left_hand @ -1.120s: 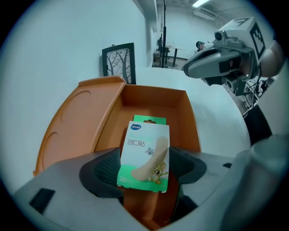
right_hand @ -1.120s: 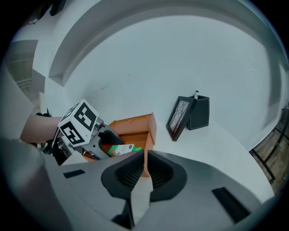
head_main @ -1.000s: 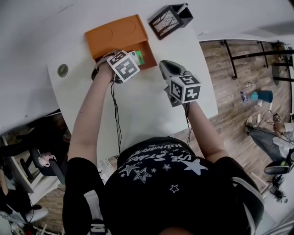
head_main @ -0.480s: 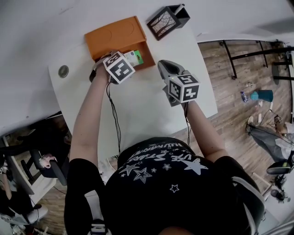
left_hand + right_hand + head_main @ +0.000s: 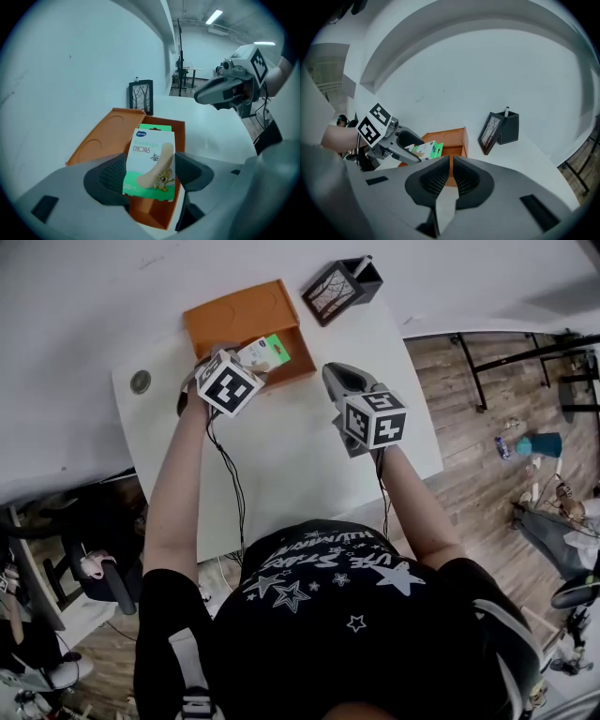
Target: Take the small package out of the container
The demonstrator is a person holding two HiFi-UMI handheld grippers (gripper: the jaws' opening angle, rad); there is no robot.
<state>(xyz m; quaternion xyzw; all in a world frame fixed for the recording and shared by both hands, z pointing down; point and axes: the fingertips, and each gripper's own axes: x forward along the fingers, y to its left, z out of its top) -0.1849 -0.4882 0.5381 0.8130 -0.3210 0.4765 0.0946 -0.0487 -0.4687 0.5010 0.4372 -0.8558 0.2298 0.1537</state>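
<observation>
Left gripper (image 5: 149,174) pinches the small package (image 5: 151,157) over the orange container (image 5: 101,136), lower centre, where slippage could drop it inside; right gripper (image 5: 451,177) idles closed, empty.

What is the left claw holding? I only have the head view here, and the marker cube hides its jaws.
Observer: In the left gripper view the left claw is shut on a small package, a white and green bandage box, gripped by its two sides.
Reviewer: Is it out yet?
Observer: The right gripper view shows it from the side. Nearly all of the small package's outline shows there, so it looks lifted clear of the orange container rather than down inside it.
Reviewer: And the other one?
Observer: The right claw, in its own view, has its jaws together with nothing between them.
</observation>
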